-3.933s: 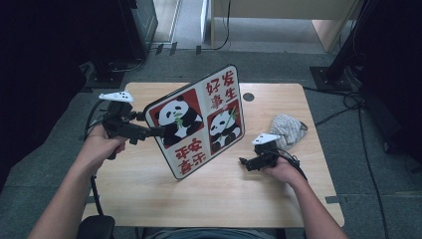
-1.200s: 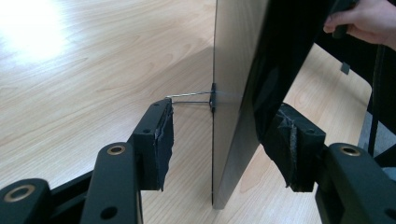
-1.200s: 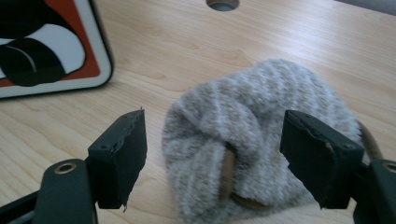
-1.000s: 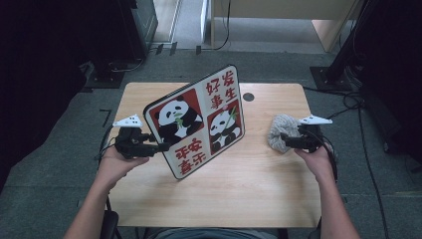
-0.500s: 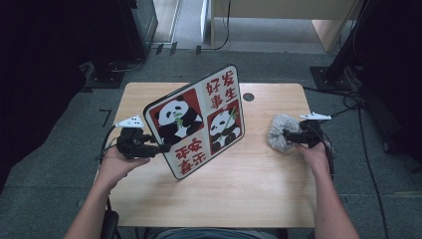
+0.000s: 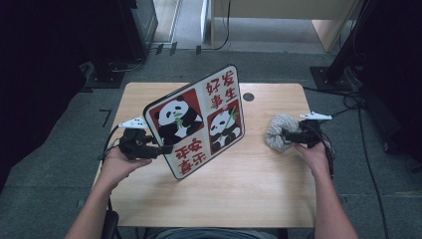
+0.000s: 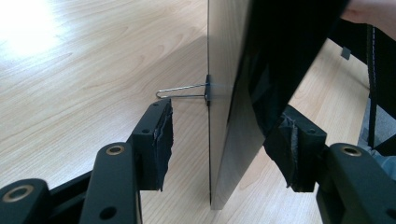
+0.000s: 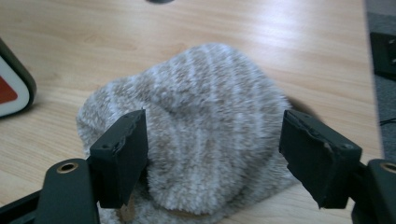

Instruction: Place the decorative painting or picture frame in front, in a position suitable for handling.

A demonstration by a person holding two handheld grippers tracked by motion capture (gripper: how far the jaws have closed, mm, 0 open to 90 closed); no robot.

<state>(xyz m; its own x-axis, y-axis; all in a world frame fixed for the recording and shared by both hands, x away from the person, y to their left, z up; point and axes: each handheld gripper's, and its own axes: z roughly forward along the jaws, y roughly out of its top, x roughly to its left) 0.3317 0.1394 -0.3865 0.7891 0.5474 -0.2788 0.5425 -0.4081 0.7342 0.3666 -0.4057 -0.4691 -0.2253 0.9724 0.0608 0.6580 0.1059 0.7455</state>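
Note:
A panda picture board (image 6: 199,122) with red Chinese characters stands tilted on its lower edge in the middle of the wooden table (image 6: 249,194). My left gripper (image 6: 164,148) is at the board's left edge. In the left gripper view that gripper (image 7: 224,144) is open, and the board's thin edge (image 7: 229,93) rises between its pads without being clamped. A wire clip (image 7: 184,91) sticks out of the board's back. A grey fuzzy cloth (image 6: 276,130) lies bunched at the right. My right gripper (image 6: 293,135) stands open at the cloth (image 8: 210,107), one jaw on each side.
A dark round hole (image 6: 248,97) sits in the table behind the board. The board's rounded corner (image 8: 11,84) shows left of the cloth. Cables and dark stands (image 6: 343,74) lie on the floor beyond the table's right edge.
My right gripper has come from the table's front up to the cloth and edged left around it. My left gripper has dropped lower along the board's left edge.

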